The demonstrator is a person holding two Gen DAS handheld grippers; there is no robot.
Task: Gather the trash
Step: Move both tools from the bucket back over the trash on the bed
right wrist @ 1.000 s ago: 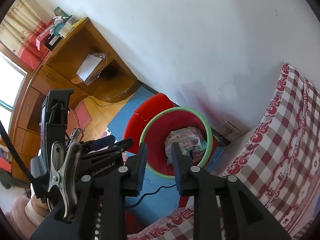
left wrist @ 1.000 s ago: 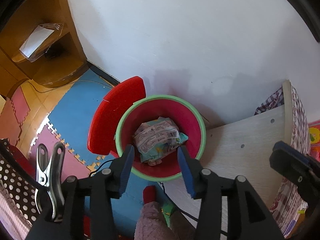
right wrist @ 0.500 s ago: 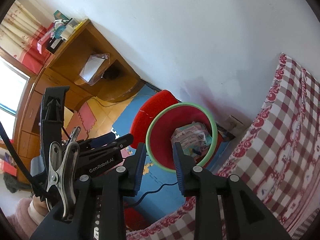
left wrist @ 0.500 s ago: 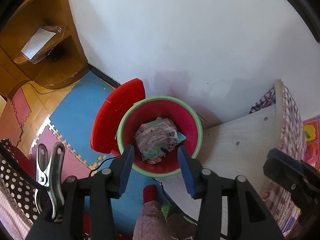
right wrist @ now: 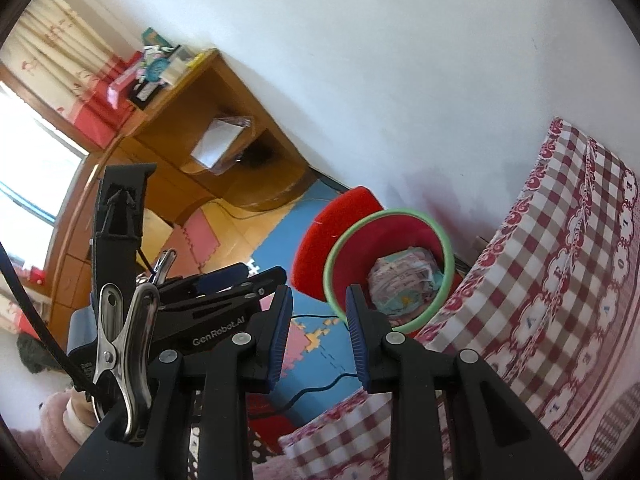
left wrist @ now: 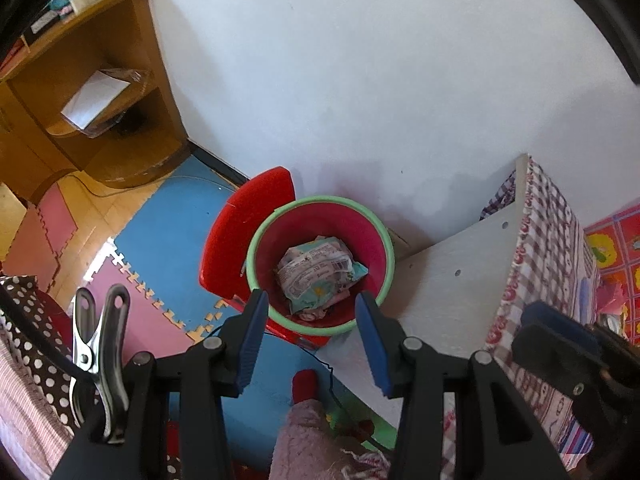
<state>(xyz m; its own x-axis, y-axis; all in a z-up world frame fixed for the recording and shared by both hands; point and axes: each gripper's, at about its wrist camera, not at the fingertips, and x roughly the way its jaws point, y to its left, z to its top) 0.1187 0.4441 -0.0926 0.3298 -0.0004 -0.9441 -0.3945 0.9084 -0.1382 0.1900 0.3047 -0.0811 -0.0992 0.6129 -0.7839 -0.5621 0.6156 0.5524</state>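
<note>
A red bin with a green rim [left wrist: 320,204] [right wrist: 386,216] stands on the floor against the white wall. Crumpled wrappers and paper trash [left wrist: 318,274] [right wrist: 404,278] lie inside it. Its red lid [left wrist: 244,232] [right wrist: 334,220] hangs open at the left side. My left gripper [left wrist: 310,322] hovers high above the bin's near edge, open, nothing between its blue pads. My right gripper [right wrist: 318,320] is also well above the floor, left of the bin, open and empty. The left gripper's body [right wrist: 216,292] shows in the right wrist view.
A bed with a red checked cover [right wrist: 560,288] and a pale board side [left wrist: 452,280] stands right of the bin. A wooden shelf unit [left wrist: 96,96] is at the left. Foam floor mats [left wrist: 160,248] and a black cable [right wrist: 316,388] lie below. A person's fuzzy pink sleeve [left wrist: 312,440] is near.
Both grippers rose and drew back from the bin, which now looks smaller and farther. The trash stays in the bin. Neither gripper's opening visibly changed.
</note>
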